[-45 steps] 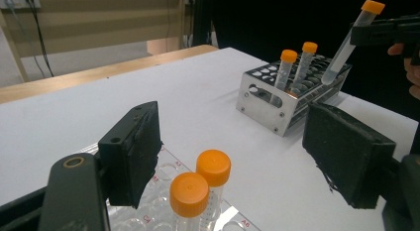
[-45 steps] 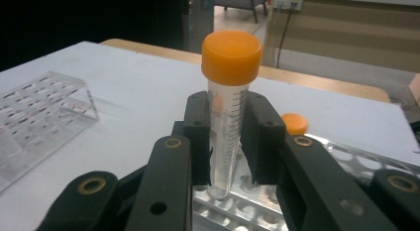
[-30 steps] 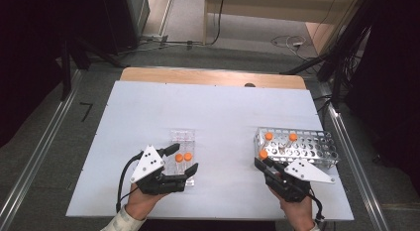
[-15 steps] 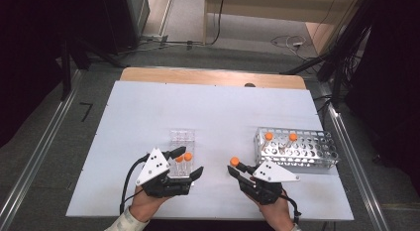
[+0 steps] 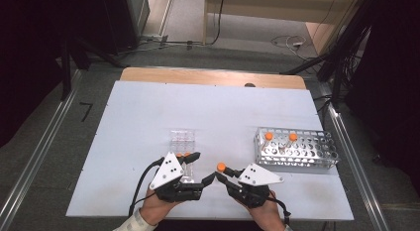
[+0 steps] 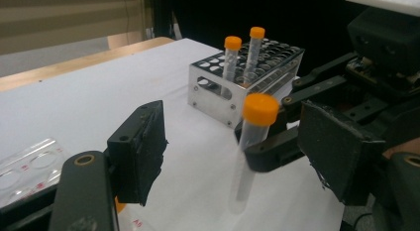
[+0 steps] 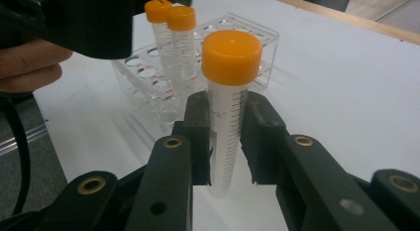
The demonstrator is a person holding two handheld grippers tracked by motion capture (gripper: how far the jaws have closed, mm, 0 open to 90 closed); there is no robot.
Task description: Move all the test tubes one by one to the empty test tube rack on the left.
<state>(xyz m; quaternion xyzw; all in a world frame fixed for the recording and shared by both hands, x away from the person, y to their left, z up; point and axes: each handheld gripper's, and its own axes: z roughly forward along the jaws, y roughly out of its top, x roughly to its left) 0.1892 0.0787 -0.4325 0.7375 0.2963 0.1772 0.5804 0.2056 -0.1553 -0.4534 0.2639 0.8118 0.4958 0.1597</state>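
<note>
Orange-capped tube (image 7: 229, 107) in right tool (image 7: 229, 142) shows graduation marks.

The bench (image 5: 148, 112) has a flat white top with a strip of pale wood (image 5: 213, 77) along its far edge. It stands on a grey floor (image 5: 54, 127) that looks like carpet. 2 metal rails (image 5: 34, 161) run along the floor, 1 on each side of the bench. Beyond the far edge lies a lighter strip of floor (image 5: 247, 28), where a white cable (image 5: 287, 41) lies loose. Dark cabinets (image 5: 119, 18) stand at the upper left, and black equipment with hanging cables (image 5: 361, 57) fills the right side. Pale wooden furniture (image 5: 277, 3) crosses the top. The light is even and soft.
</note>
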